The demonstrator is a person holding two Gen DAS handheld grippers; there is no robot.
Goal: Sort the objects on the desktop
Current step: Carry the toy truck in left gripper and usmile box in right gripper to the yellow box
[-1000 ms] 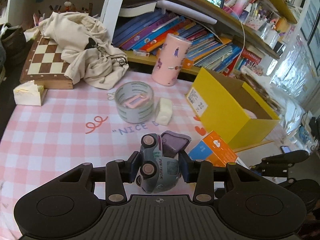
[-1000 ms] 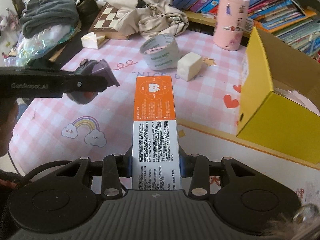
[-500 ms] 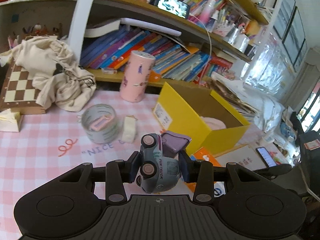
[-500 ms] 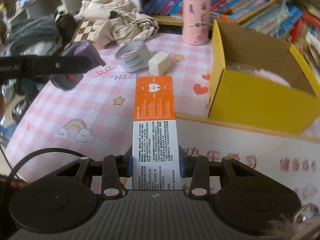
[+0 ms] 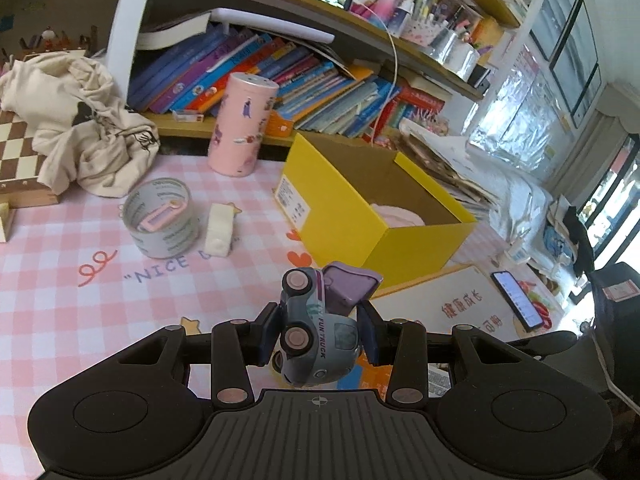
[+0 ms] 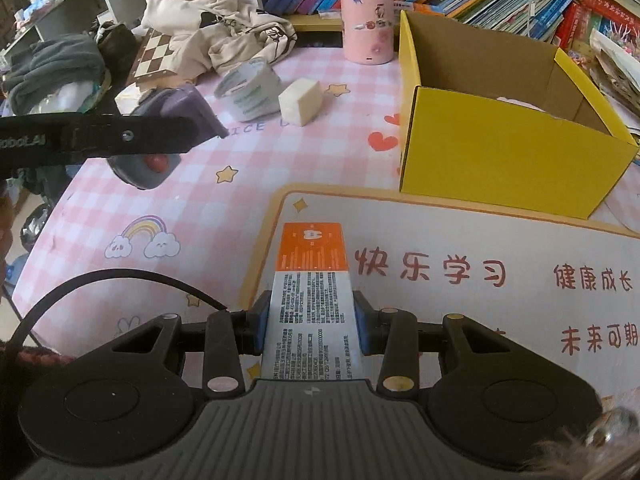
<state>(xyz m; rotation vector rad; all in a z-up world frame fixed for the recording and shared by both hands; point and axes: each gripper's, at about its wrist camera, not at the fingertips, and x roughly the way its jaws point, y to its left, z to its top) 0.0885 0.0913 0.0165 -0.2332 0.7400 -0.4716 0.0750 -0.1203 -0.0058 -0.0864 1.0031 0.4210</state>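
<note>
Left claw (image 5: 318,334) pinching toy truck (image 5: 316,344) aloft near yellow box (image 5: 340,216); right claw (image 6: 308,320) clamped on toothpaste carton (image 6: 310,312) above worktop (image 6: 120,200). Risks: truck's rounded body slipping sideways; carton end catching box wall; claws colliding over box.

A brown-and-white wooden chessboard (image 5: 16,152) lay at the far left, with a crumpled cream cloth bag (image 5: 80,128) draped over it. Rows of colourful leaning books (image 5: 256,68) filled the far shelf. At the near right, a black smartphone (image 5: 516,300) rested screen-up. A dark grey folded garment (image 6: 52,68) sat far left.
</note>
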